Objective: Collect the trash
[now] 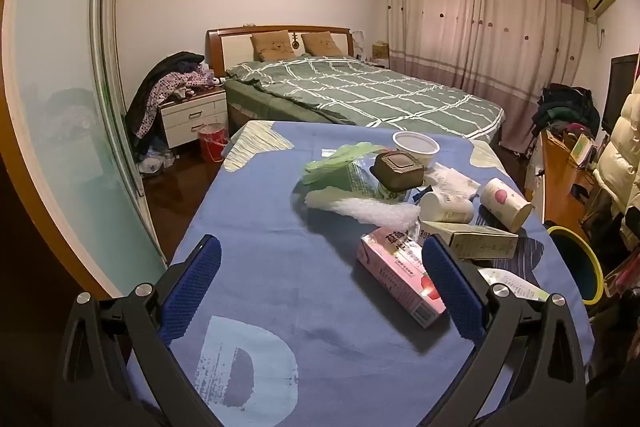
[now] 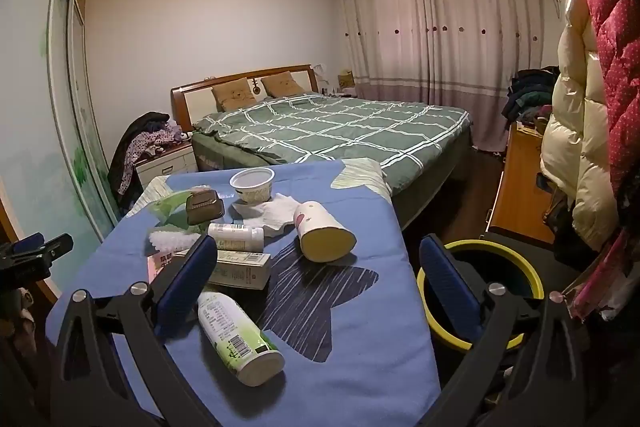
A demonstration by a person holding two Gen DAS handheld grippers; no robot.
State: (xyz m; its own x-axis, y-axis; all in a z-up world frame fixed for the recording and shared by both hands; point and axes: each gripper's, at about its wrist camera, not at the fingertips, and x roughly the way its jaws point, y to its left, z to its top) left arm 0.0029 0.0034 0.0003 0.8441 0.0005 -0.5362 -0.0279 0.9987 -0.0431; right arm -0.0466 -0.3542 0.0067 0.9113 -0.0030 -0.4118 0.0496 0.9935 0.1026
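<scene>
Trash lies on a table with a blue cloth (image 1: 280,267) (image 2: 360,307). A pink carton (image 1: 396,279) lies near my left gripper's right finger. Behind it are a beige box (image 1: 472,241) (image 2: 244,269), a small white bottle (image 1: 444,207) (image 2: 236,235), a tipped paper cup (image 1: 506,203) (image 2: 324,237), bubble wrap (image 1: 360,209), a brown tray (image 1: 398,169) (image 2: 204,207), a white bowl (image 1: 416,147) (image 2: 252,185) and a green bag (image 1: 340,163). A green-labelled bottle (image 2: 236,335) lies by my right gripper's left finger. My left gripper (image 1: 320,287) is open and empty. My right gripper (image 2: 316,287) is open and empty.
A bin with a yellow rim (image 2: 480,291) (image 1: 576,263) stands just right of the table. A bed (image 1: 360,95) lies beyond the table. A nightstand (image 1: 192,115) and red bucket (image 1: 212,143) stand at the left. A wooden cabinet (image 2: 516,183) and hanging coats (image 2: 580,147) are at the right.
</scene>
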